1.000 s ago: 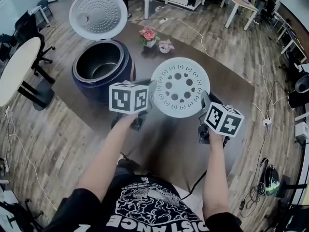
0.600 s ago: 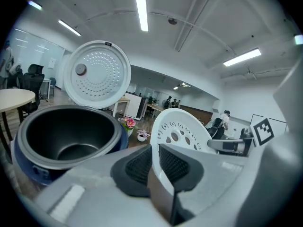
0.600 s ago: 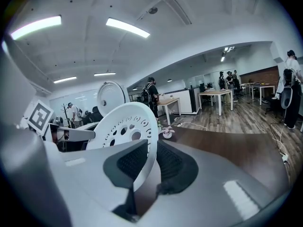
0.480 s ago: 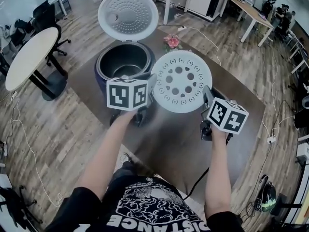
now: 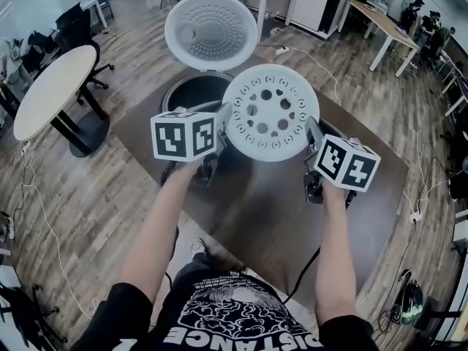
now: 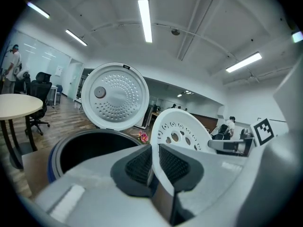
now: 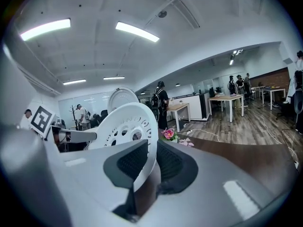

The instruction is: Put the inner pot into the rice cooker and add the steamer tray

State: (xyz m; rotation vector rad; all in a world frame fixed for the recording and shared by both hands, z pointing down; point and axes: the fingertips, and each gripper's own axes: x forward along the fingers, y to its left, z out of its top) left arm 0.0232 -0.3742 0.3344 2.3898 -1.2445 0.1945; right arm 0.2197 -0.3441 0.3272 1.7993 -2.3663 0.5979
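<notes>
Steamer tray [image 5: 270, 112], opposite edges in pinch of left gripper [image 5: 224, 131] and right gripper [image 5: 312, 133], over rice cooker [image 5: 189, 93] rim.

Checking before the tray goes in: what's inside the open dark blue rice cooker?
Only a dark inner wall below a grey rim shows, probably the inner pot. The floor is hidden: the round white perforated steamer tray covers it from above, the near rim sideways.

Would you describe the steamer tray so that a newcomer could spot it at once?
On the dark table stands a blue rice cooker with its lid swung up. Close by it, the left gripper and right gripper hold the steamer tray by its rim. Unlike the finely dimpled lid, it is a white disc with large round holes.
</notes>
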